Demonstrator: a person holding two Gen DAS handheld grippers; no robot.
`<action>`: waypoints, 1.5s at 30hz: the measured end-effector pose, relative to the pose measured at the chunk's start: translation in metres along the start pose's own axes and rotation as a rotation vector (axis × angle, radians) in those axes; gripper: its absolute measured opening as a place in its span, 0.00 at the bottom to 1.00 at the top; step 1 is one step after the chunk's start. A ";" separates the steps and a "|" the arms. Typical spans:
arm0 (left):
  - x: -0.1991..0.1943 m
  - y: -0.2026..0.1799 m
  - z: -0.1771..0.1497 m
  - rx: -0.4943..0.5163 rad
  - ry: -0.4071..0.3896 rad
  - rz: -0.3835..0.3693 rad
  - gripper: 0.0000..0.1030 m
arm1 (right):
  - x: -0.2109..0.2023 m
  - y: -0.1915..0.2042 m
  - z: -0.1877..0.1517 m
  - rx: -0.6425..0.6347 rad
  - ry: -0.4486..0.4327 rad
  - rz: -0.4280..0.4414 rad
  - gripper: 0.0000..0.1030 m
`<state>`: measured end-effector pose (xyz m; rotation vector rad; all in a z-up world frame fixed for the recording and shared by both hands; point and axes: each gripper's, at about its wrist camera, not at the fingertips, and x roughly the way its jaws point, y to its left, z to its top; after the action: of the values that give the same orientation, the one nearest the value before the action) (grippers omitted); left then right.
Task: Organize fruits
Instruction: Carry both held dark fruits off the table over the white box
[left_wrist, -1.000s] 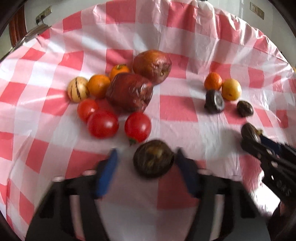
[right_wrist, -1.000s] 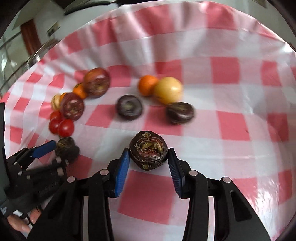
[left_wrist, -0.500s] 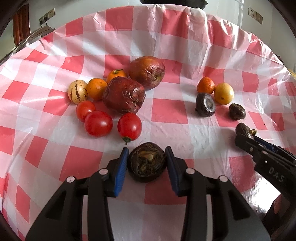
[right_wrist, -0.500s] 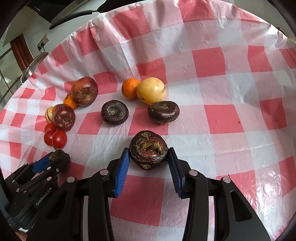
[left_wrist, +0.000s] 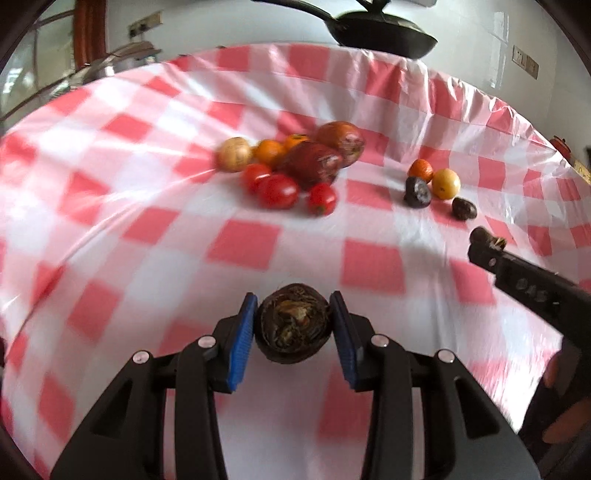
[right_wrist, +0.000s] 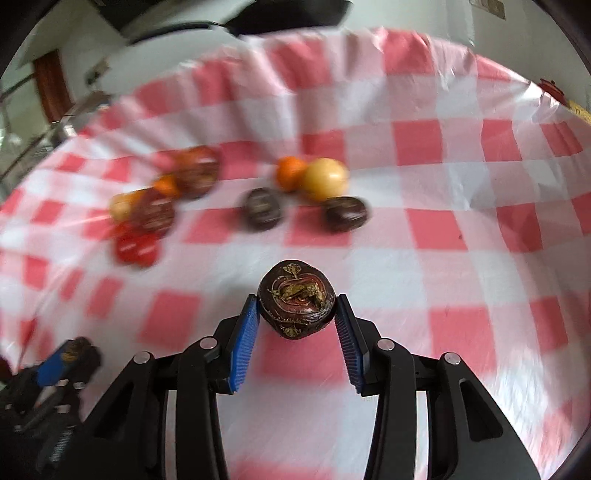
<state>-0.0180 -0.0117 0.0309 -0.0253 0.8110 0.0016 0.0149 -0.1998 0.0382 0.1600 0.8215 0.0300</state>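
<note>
Jaws of the left gripper clamped on a dark mangosteen, blue pads pressing its two flanks, its dried calyx turned to the camera, lifted clear of the checked tablecloth. Jaws of the right gripper likewise narrow and closed on a second mangosteen, gripped at its lower half between the pad tips, most of the fruit standing proud ahead of them.

Farther out on the cloth, two loose groups, well apart. In the left group: three tomatoes, two wrinkled dark-red fruits, two small oranges and a pale striped fruit, all touching or just beside one another. In the right group: an orange touching a yellow fruit, with two more dark mangosteens just in front, apart from each other.

Broad bare cloth between the grippers and both groups, and more to the far right in the right wrist view. Far edge of the table draped and wrinkled, a black pan beyond it.

Raised lettering on the right gripper's side in the left wrist view too blurred to read.
</note>
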 end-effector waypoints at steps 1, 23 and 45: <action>-0.012 0.010 -0.010 -0.009 -0.006 0.010 0.39 | -0.010 0.008 -0.006 -0.005 -0.008 0.025 0.41; -0.197 0.208 -0.191 -0.155 -0.071 0.255 0.39 | -0.167 0.223 -0.175 -0.575 -0.098 0.223 0.41; -0.217 0.347 -0.346 -0.479 0.124 0.417 0.39 | -0.175 0.371 -0.339 -1.082 0.043 0.387 0.41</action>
<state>-0.4222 0.3286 -0.0574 -0.3107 0.9131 0.5935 -0.3389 0.1953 -0.0042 -0.7079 0.7128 0.8270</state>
